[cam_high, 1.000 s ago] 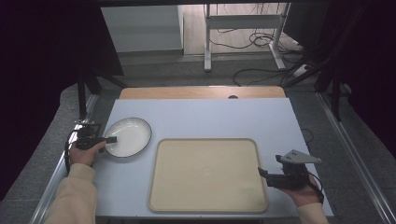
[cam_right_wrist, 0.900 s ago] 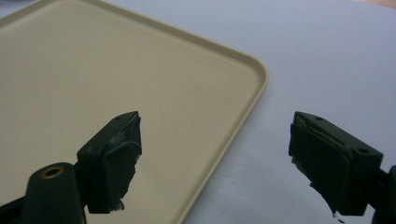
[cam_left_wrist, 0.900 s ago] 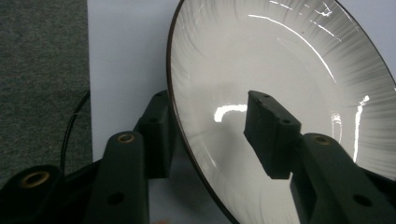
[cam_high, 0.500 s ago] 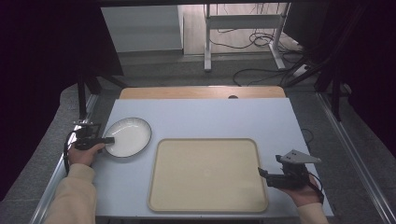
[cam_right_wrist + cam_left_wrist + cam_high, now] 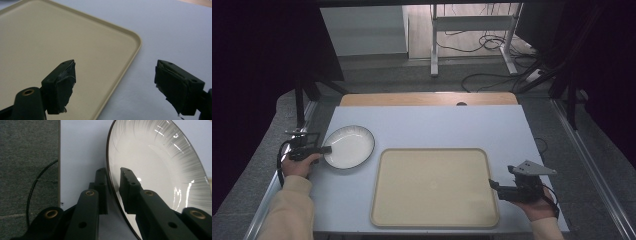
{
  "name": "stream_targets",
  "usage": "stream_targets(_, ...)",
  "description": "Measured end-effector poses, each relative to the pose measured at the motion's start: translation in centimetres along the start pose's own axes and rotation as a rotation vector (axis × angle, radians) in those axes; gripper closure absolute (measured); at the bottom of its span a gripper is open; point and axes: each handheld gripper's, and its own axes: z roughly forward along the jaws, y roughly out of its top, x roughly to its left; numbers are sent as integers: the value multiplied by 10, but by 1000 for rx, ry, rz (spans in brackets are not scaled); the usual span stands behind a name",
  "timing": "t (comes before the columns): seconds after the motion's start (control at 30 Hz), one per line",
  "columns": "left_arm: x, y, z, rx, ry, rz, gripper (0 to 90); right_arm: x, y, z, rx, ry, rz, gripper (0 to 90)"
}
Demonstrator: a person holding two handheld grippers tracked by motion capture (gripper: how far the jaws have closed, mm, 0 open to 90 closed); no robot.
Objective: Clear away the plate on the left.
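At table's left edge: left hand-held gripper (image 5: 326,149), jaws just closing, now clamped on near rim of white plate (image 5: 349,146), one jaw inside, one outside.
Plate position: flat on table (image 5: 437,125), just left of beige tray (image 5: 434,186), not touching it.
Right hand-held gripper (image 5: 493,185): jaws apart, nothing between, beside tray's right edge.
Slip risk: thin glossy rim, shallow bite; likely to pivot or slide out when lifted.
Collision risk: possible knock against tray lip if carried low.

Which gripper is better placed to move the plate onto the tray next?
Left. The left gripper has just been closing its jaws across the plate rim. The right gripper sits open at the tray edge, far from the plate.
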Motion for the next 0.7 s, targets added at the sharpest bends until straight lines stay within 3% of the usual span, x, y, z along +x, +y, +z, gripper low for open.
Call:
stream_targets(0.37, -3, 2, -5, -23, -10, 3, 808, -1, -1, -1, 1, -1, 1, 173)
stream_targets(0.7, -12, 3, -9, -91, -26, 8, 837, 0, 0, 0, 3, 4, -1, 173)
